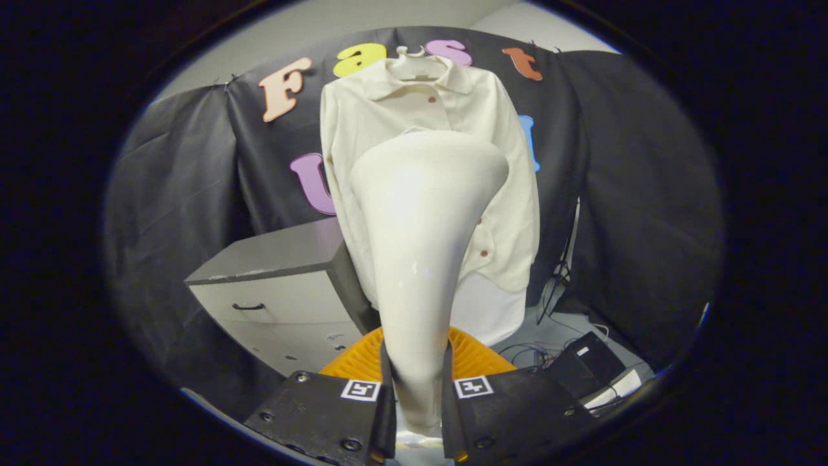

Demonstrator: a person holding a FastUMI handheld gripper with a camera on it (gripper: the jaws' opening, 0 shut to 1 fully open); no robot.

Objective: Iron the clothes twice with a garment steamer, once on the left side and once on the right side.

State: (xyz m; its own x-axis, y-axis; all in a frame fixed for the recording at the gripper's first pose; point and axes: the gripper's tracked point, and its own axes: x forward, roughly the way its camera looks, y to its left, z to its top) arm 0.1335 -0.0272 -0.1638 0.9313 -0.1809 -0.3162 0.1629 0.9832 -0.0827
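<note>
A cream, long-sleeved shirt (430, 181) with a collar and small dark red buttons hangs on a pale hanger (414, 63) against the far wall, its front facing the camera and its hem hanging loose. Nearer, a glossy white garment steamer (420, 259) stands upright before the shirt's middle, its narrow handle clamped between the gripper's (417, 395) two fingers, its wide head flaring upward.

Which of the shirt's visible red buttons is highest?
The one just below the collar of the shirt; the others sit lower, beside the steamer the gripper holds.
</note>
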